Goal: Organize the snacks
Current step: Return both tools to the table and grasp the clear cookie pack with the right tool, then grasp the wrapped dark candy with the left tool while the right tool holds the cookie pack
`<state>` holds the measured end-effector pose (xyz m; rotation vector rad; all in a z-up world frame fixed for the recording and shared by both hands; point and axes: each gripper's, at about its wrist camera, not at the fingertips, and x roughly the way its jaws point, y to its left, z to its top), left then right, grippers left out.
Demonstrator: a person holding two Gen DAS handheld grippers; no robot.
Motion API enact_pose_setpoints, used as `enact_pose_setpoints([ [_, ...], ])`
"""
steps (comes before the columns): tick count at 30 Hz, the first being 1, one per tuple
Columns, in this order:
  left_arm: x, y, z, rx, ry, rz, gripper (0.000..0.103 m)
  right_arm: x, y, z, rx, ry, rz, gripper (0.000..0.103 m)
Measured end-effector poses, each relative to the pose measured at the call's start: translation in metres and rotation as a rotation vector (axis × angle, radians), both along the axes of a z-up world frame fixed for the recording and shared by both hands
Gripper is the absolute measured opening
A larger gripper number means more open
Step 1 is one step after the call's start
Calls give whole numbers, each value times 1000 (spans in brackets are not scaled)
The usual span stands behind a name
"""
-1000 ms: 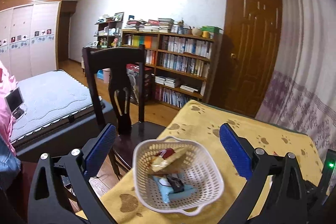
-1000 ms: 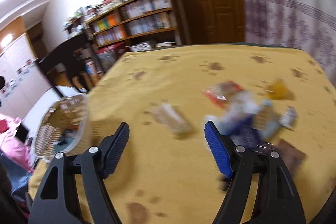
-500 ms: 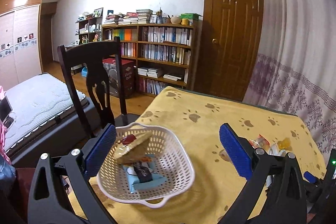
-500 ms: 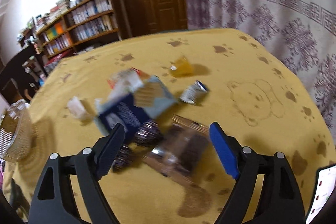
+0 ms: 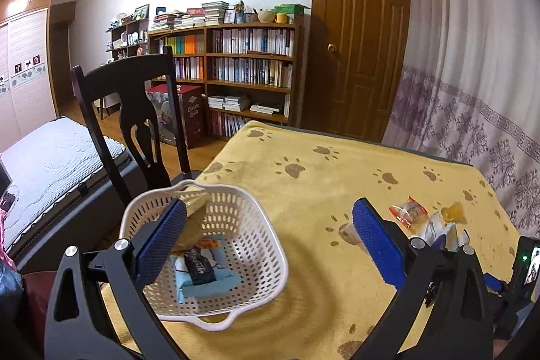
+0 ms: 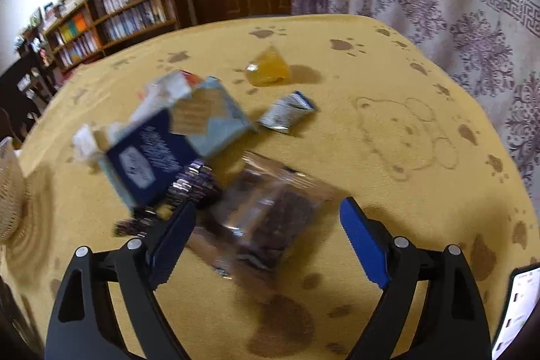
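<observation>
Right wrist view looks down on the snack pile, with the right gripper [image 6: 266,235] spread wide and empty, its blue pads on either side of a clear packet of dark biscuits [image 6: 270,218]. Touching that packet's far left edge lie a purple foil wrapper [image 6: 192,184] and a dark blue box [image 6: 148,161]; a pale blue pack [image 6: 216,120] leans on the box. Beyond the packet, well apart, sit a small silver sachet [image 6: 287,112] and a yellow jelly cup [image 6: 268,71]. Left of the pile stands the white basket [image 5: 270,245], already holding a few snacks; the left gripper [image 5: 270,242] hovers over it, wide open, gripping nothing.

Likely next is closing on the clear packet. The risk, as I judge it: slippery film could slide out of the pads, or the left pad could snag the foil wrapper and drag it along. The view is blurred, so the aim may be off
</observation>
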<state>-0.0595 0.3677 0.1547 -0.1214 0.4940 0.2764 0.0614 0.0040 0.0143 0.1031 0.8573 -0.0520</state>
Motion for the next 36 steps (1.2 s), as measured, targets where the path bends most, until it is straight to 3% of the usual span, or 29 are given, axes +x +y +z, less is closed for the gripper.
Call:
enact_pose_setpoints([
  [11,14,-34,-14,36,50,-70,100,-10,-37,-2,13,11,-41,86],
  [17,27,-68,-30,75,95,-147,100,-5,-35,-5,41,36,-14,86],
  [21,37,-94,-42,110,132,-208,100,-4,-23,-10,-24,32,20,87],
  [23,40,-107,-49,125,144,-239,100,-6,-26,-9,-14,25,28,84],
  [25,45,-121,-55,139,157,-279,100,-9,-30,-8,-23,19,28,70],
  [28,49,-140,-65,155,174,-338,100,-12,-38,-7,-23,13,23,58],
  [32,54,-166,-76,171,200,-421,96,-17,-48,-4,15,2,29,53],
  [36,59,-192,-87,179,235,-508,83,-16,-50,-3,21,-1,35,51],
])
